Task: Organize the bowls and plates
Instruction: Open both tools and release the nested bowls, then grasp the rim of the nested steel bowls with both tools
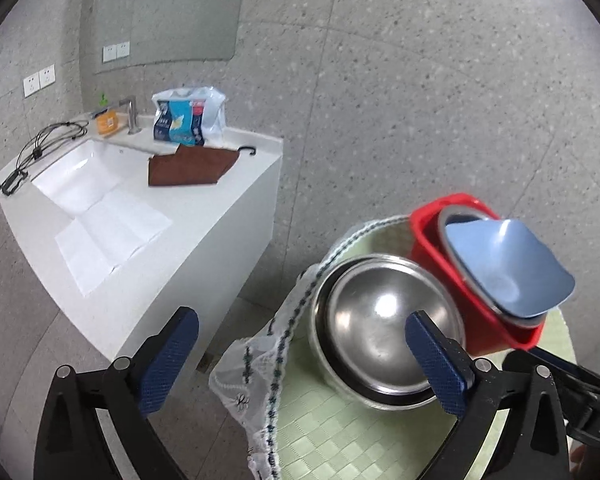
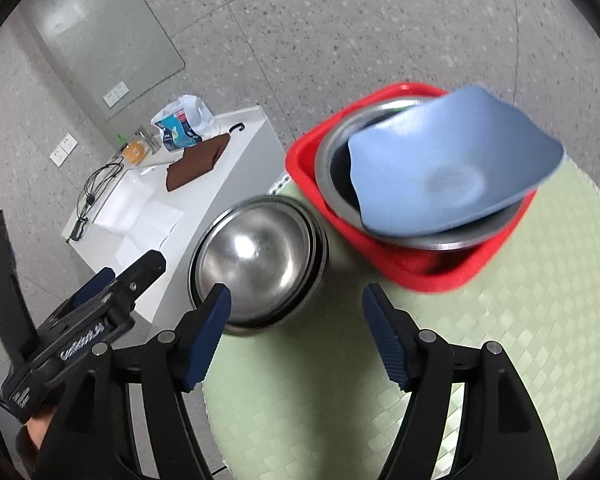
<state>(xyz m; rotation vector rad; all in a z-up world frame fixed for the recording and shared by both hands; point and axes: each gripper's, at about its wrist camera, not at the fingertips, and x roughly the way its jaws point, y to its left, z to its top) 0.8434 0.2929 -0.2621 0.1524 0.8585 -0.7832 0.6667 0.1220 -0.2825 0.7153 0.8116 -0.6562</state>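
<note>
A stack of steel bowls [image 1: 384, 332] [image 2: 260, 264] sits on a round table with a green checked mat [image 1: 340, 432] [image 2: 480, 340]. Beside it a red square dish [image 1: 460, 280] [image 2: 400, 256] holds a steel plate [image 2: 336, 184] and a blue square plate [image 1: 508, 264] [image 2: 448, 176], tilted. My left gripper [image 1: 300, 356] is open, its right finger over the steel bowls. My right gripper [image 2: 296, 328] is open and empty, just in front of the steel bowls. The left gripper also shows in the right wrist view [image 2: 100, 304].
A white lace cloth [image 1: 260, 380] hangs off the table's left edge. A white sink counter [image 1: 140, 216] [image 2: 204, 184] stands to the left with a brown towel [image 1: 188, 168], a snack bag [image 1: 184, 116], a faucet and cables. Grey speckled floor lies around.
</note>
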